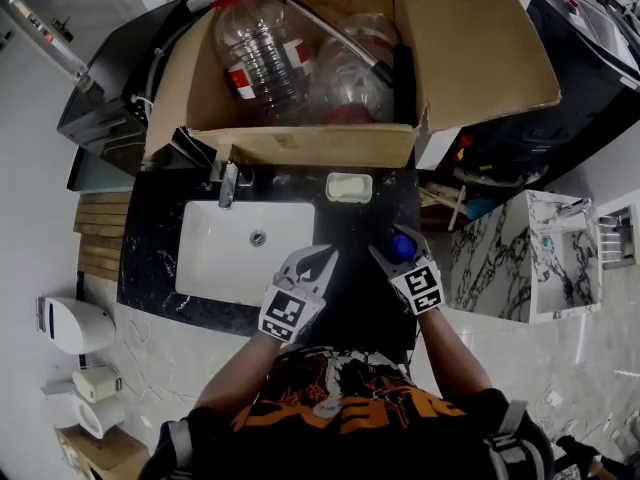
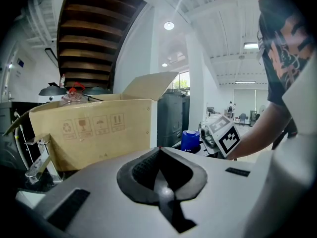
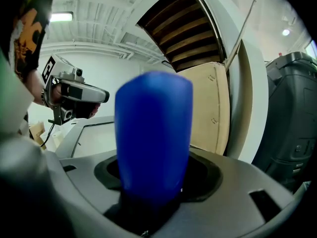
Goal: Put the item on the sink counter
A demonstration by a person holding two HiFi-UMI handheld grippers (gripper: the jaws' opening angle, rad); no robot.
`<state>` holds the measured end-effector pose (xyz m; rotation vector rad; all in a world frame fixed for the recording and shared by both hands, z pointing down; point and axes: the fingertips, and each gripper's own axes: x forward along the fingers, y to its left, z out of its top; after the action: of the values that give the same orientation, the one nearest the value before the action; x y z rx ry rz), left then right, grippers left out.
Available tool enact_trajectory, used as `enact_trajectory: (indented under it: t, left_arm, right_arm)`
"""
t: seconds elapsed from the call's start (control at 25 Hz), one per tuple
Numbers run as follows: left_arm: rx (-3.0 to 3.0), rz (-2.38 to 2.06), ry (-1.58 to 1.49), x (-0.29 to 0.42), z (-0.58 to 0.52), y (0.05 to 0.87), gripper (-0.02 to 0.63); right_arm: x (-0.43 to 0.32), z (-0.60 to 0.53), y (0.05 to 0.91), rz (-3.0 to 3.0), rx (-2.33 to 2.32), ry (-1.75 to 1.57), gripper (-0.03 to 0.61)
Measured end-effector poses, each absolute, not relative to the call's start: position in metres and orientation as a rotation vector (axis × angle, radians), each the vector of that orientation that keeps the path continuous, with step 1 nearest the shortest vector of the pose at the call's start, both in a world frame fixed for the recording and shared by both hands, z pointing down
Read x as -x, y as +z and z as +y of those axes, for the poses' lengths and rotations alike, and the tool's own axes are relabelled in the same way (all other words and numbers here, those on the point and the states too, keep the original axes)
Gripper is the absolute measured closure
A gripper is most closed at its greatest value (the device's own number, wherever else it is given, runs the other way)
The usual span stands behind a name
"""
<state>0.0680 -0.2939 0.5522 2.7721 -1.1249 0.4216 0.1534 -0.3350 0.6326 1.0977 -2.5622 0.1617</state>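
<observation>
Sink counter (image 1: 150, 258): black, veined stone with a white basin (image 1: 230, 263) set into it and a faucet (image 1: 228, 181) at the basin's far edge. A soap dish (image 1: 349, 186) sits on the counter just right of the faucet. Behind these stands an open cardboard box (image 1: 320, 146) holding clear plastic bottles (image 1: 262, 58), one with a red cap.

Task item: a blue container (image 1: 401, 248), upright. In the head view it stands on the counter to the right of the basin, near the front edge and in front of the soap dish.

Right gripper (image 1: 400, 240): jaws spread wide, one on each side of the blue container. The right gripper view shows the container rising straight up out of the gap between the jaws, with no pad seen pressing on it.

Left gripper (image 1: 318, 258): held over the counter at the basin's right front corner, beside the right gripper and apart from it. The left gripper view shows its jaws drawn together with nothing between them. The blue container and the right gripper appear beyond them, to the right.
</observation>
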Motion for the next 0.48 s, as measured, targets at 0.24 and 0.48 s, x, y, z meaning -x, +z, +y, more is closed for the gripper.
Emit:
enact_trajectory:
  t: [0.24,0.48]
  left_arm:
    - [-2.774,-1.128,0.422,-0.066,-0.289,0.551,0.595]
    - [-2.774,-1.142,0.414,-0.063,-0.283,0.547,0.595]
  right_arm:
    - [-0.151,-0.332,0.621,-2.592,-1.071,0.107,0.291]
    - [-0.155,-0.334,0.61,-2.61,-1.097,0.069,0.29]
